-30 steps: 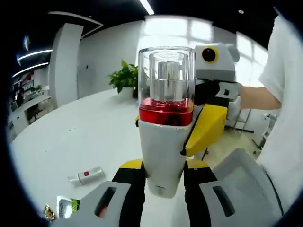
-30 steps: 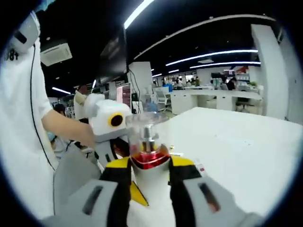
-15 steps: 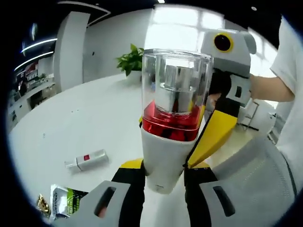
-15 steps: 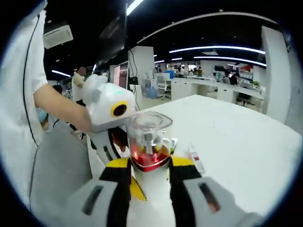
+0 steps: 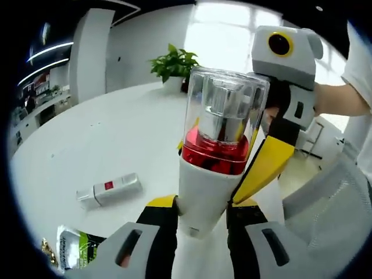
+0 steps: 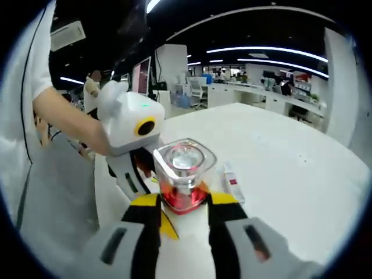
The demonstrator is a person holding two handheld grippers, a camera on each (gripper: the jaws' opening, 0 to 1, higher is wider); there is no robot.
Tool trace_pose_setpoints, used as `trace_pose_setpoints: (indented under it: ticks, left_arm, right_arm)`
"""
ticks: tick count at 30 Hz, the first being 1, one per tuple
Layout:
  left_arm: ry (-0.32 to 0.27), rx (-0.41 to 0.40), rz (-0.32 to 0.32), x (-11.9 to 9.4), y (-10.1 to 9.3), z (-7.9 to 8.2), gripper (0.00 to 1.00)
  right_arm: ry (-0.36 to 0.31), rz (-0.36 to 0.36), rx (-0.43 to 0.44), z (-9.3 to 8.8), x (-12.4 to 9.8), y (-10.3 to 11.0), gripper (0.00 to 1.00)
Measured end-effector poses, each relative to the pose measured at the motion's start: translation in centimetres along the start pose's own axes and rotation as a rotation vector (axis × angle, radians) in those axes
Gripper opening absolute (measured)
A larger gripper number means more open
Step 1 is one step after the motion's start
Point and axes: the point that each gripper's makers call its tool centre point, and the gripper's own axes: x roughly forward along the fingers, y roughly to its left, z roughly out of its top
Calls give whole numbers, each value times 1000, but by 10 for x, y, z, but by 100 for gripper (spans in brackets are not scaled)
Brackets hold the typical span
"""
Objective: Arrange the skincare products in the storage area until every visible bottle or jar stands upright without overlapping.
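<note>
Currently, both grippers clamp one skincare bottle (image 5: 212,168), holding it above the white counter (image 5: 87,151). The bottle has a white tapered body, a red band and a clear cap over a silver pump.

Left gripper (image 5: 200,218): its black-and-yellow jaws are closed against the lower white body, one on each side. In the left gripper view the bottle leans slightly to the right.

Right gripper (image 6: 183,212): its jaws are closed on the white body just below the red band. In the left gripper view this gripper enters from the right, its yellow jaw lying along the bottle's right side.

In the right gripper view, the left gripper's white housing sits just beside the bottle (image 6: 183,186) on the left, and the counter (image 6: 279,157) extends beyond it.

A small silver tube (image 5: 110,190) with a red label lies flat on the counter, well apart from the bottle. A green-and-white sachet (image 5: 78,245) lies near the lower left edge. A potted plant (image 5: 174,64) stands at the far side of the counter.
</note>
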Motion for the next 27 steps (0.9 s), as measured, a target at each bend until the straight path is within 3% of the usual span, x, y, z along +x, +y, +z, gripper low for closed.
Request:
trace_pose_setpoints:
  ticks: [9,14,16,27]
  left_arm:
    - [11,15,1,11,17,-3,29]
    - [-6,15,7,16,29,4,29]
    - [-9,18,10,20,42,6,29]
    - [3,40,-6,27,53,12,29]
  right_arm:
    - [41,-13,-25,-5,11,-14,30]
    - [37,-21,-56,0,16,-25,31]
    - [38,-28,-58,0,17,-29,31]
    - [36,-45,-58,2,21,-47,31]
